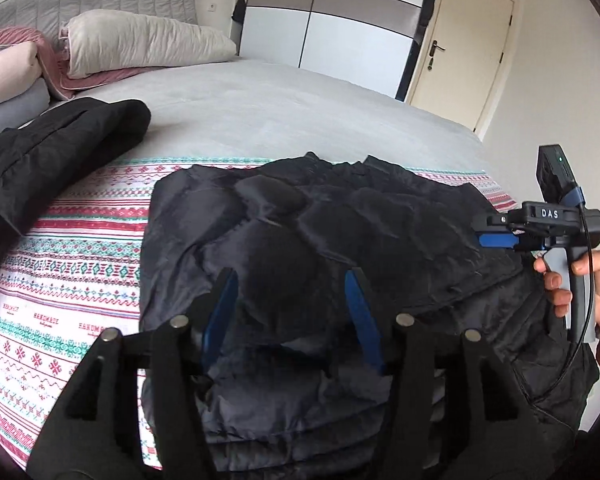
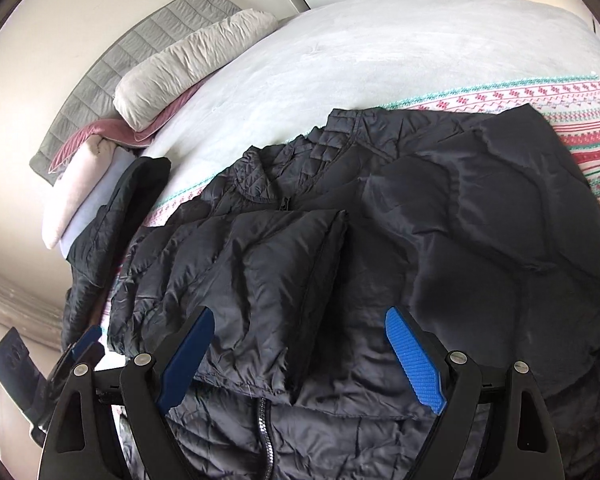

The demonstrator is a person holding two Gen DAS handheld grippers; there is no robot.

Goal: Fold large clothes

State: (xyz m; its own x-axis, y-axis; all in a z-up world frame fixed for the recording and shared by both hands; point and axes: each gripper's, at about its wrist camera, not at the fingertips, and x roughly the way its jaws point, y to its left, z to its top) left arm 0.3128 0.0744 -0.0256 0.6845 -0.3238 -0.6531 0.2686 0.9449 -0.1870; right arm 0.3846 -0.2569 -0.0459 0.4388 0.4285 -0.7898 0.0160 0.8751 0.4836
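A dark quilted puffer jacket [image 1: 320, 240] lies on a patterned cloth [image 1: 72, 264] on the bed, with parts folded over its middle; its zipper [image 2: 266, 424] shows in the right wrist view [image 2: 440, 220]. My left gripper [image 1: 292, 280] is open and empty, just above the jacket. My right gripper [image 2: 300, 320] is open and empty over the folded sleeve panel [image 2: 260, 264]. The right gripper also shows in the left wrist view [image 1: 496, 236], at the jacket's right edge, held by a hand.
A second black garment [image 1: 60, 148] lies at the left on the bed. Pillows [image 1: 140, 40] and folded bedding [image 1: 8, 76] sit by the grey headboard. The grey bedspread [image 1: 280, 108] stretches beyond. A wardrobe [image 1: 332, 16] and door [image 1: 468, 40] stand behind.
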